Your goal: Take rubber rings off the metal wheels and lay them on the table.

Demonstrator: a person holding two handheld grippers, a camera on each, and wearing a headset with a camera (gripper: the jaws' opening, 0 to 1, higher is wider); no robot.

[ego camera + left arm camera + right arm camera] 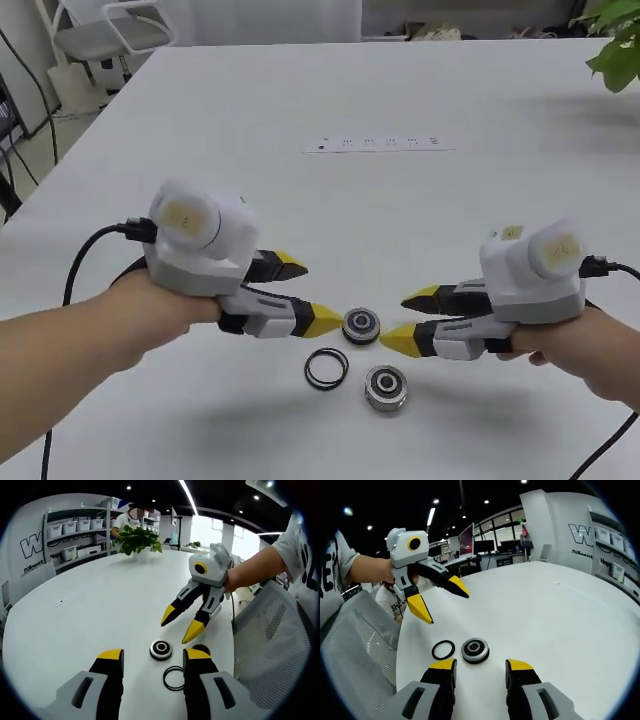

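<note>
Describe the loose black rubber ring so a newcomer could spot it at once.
On the large white table, look where the yellow-tipped left claw and right claw nearly meet. The thin black rubber ring lies flat beside two round metal wheels; it alone is a hollow hoop.

We see a white table (200,120) carrying a metal wheel (361,325), a second wheel (386,386) near it, a loose black rubber ring (326,368) beside both, and a flat white strip (378,144) farther back.

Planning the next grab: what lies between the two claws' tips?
A metal wheel rests on the table between the left claw and the right claw, clear in the head view.
</note>
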